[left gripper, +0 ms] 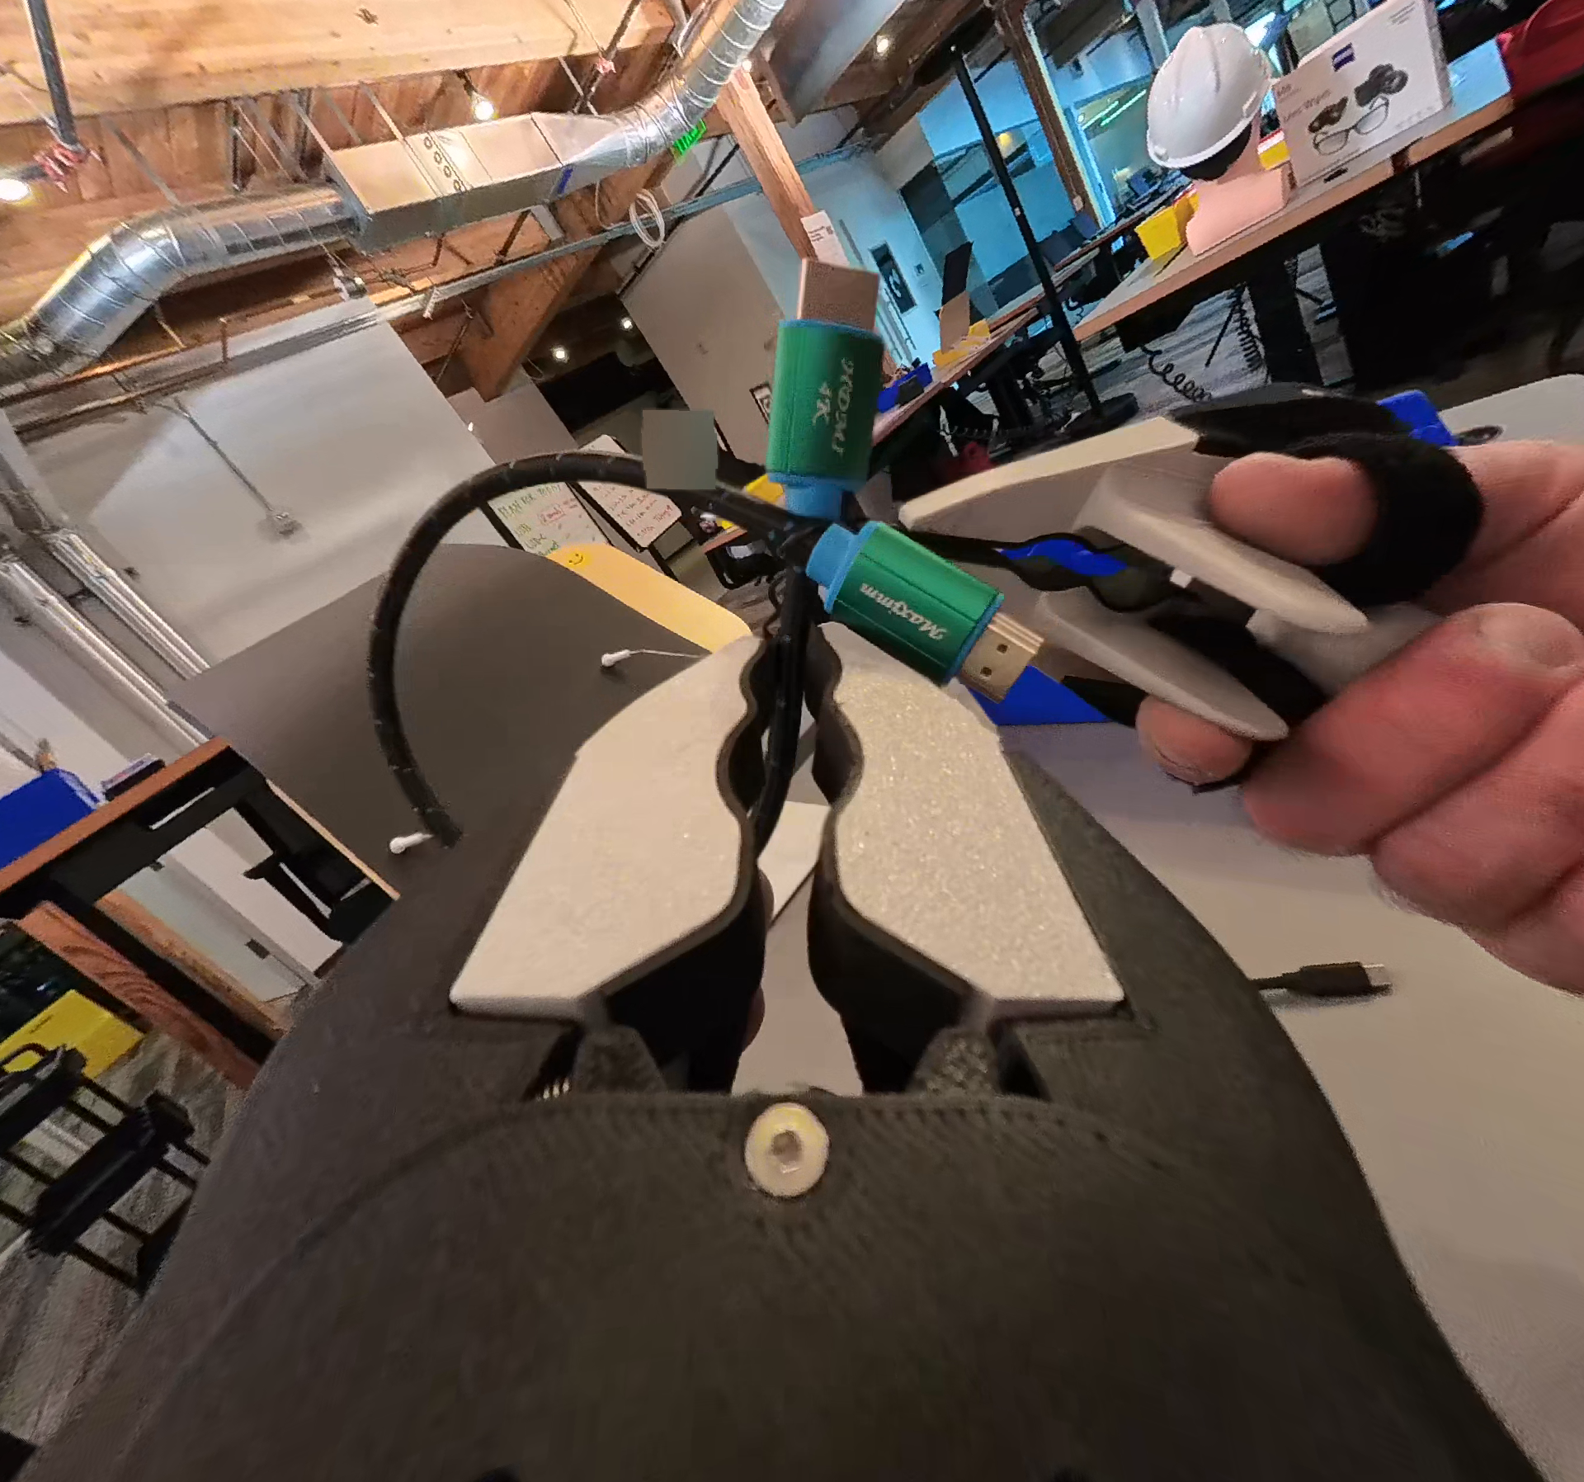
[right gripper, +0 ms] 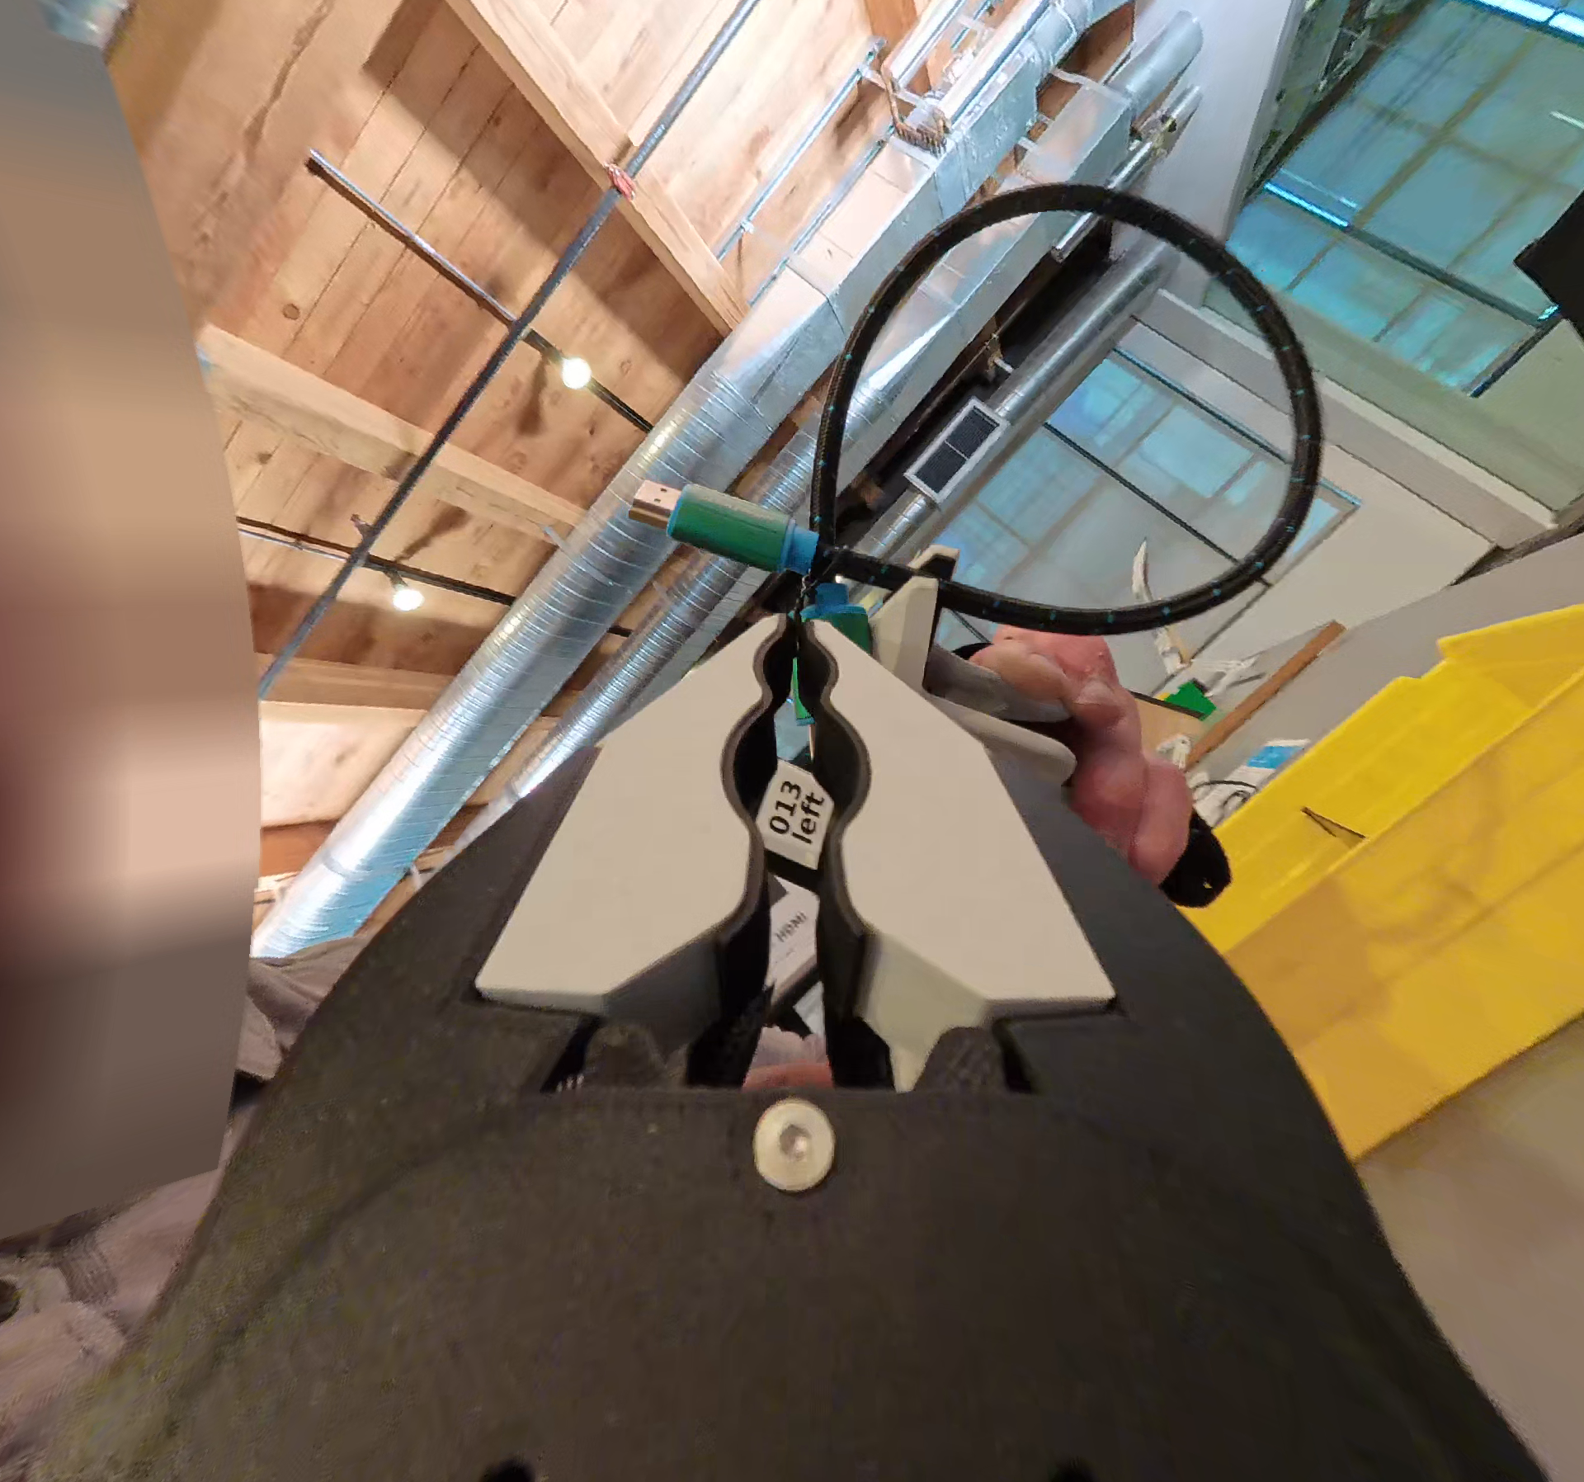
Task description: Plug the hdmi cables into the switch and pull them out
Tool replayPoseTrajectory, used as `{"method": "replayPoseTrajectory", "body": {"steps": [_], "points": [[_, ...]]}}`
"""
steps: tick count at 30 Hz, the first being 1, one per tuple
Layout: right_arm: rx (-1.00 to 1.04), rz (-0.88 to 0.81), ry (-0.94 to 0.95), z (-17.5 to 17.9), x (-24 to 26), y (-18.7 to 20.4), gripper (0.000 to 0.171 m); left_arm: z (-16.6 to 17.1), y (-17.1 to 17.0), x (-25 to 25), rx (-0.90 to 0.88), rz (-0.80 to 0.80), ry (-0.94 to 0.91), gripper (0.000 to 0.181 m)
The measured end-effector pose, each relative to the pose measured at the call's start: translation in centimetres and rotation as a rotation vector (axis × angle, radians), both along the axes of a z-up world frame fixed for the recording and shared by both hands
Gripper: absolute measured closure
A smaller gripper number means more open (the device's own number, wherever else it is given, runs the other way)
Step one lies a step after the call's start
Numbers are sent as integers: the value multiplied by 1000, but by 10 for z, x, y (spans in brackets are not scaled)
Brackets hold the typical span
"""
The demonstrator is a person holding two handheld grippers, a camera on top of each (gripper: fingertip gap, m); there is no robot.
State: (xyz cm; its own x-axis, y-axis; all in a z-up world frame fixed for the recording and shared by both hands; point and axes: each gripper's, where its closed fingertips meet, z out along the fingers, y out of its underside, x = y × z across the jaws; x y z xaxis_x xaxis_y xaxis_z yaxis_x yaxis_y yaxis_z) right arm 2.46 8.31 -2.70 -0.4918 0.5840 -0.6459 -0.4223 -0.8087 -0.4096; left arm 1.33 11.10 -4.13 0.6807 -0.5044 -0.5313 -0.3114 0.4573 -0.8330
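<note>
A black braided HDMI cable (left gripper: 403,626) loops in the air, with a green plug at each end. In the left wrist view one plug (left gripper: 823,403) points up and the other plug (left gripper: 909,601) points down to the right. My left gripper (left gripper: 789,669) is shut on the cable just below the plugs. My right gripper (left gripper: 977,566) comes in from the right in a hand, its fingers closed around the cable beside the lower plug. In the right wrist view my right gripper (right gripper: 793,635) is shut at the cable's crossing, under one plug (right gripper: 729,528) and the loop (right gripper: 1200,309). No switch is in view.
A white table (left gripper: 1286,858) lies below to the right with a loose black cable end (left gripper: 1324,978) on it. A yellow bin (right gripper: 1389,841) stands at the right of the right wrist view. A black rounded panel (left gripper: 480,712) and desks lie beyond. My two grippers' fingertips are within a few centimetres of each other.
</note>
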Motion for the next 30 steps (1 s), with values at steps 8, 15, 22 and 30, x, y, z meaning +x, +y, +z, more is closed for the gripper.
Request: {"method": "replayPoseTrajectory", "body": {"steps": [8, 15, 22, 30], "points": [[471, -361, -360, -4, 4, 6, 163, -4, 0, 1, 32, 7, 68, 176], [1085, -841, -707, 2, 21, 12, 163, -8, -1, 5, 12, -16, 112, 176], [1641, -1075, -962, -14, 17, 7, 156, -16, 0, 9, -41, -38, 169, 176], [1890, -1143, -1080, -27, 12, 12, 160, -27, -2, 14, -82, -69, 273, 176]]}}
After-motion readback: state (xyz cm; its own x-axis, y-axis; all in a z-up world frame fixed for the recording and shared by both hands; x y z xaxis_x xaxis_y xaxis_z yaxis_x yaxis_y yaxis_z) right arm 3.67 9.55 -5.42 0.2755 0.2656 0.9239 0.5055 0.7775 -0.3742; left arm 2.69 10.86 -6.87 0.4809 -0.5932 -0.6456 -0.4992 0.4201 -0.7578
